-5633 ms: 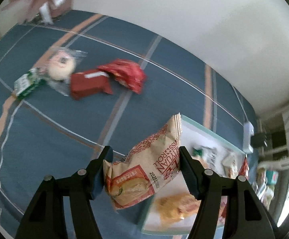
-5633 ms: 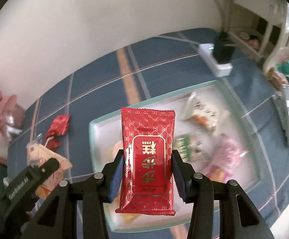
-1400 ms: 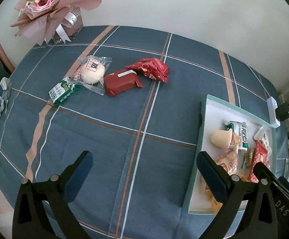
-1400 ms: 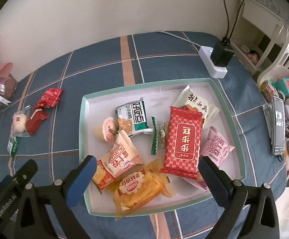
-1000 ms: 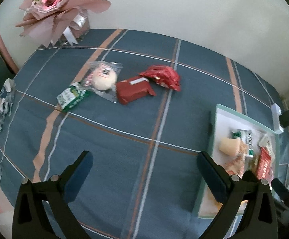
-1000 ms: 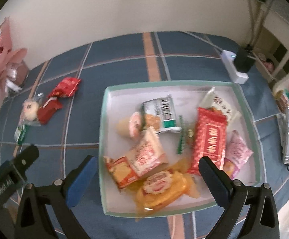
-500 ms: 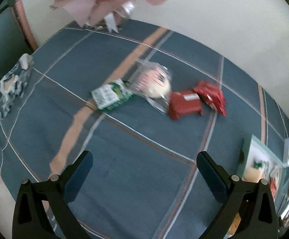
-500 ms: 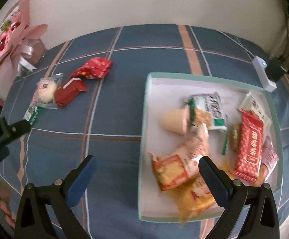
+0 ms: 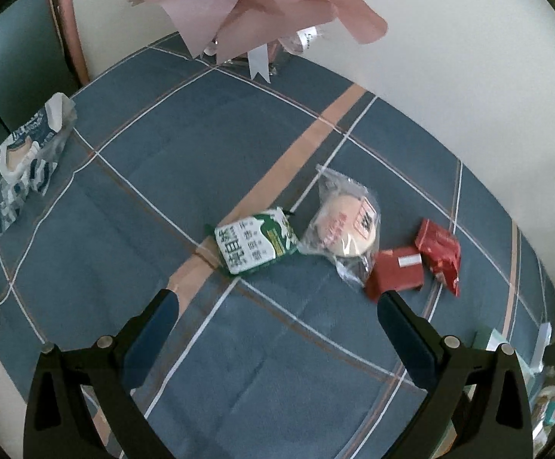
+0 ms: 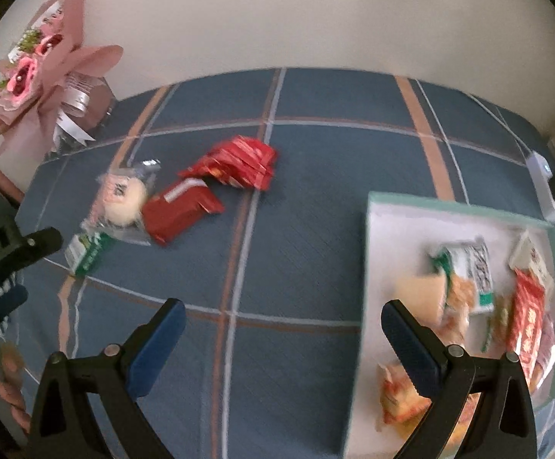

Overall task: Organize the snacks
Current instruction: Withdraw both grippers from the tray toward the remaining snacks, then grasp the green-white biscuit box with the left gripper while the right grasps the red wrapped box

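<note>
Left tool [image 9: 273, 304] gapes empty; ahead lies the green snack packet [image 9: 255, 245], light and crinkly, best pinched across its middle

Soft, even daylight fills both fisheye views, with only faint shadows beneath the snack packets and no strong glare. Barrel distortion bends the striped tablecloth [image 9: 185, 176] toward dark vignetted corners. The right wrist view is motion-blurred, worst over the tray [image 10: 388, 237]; the left view is sharper, softening at its right edge.
</note>
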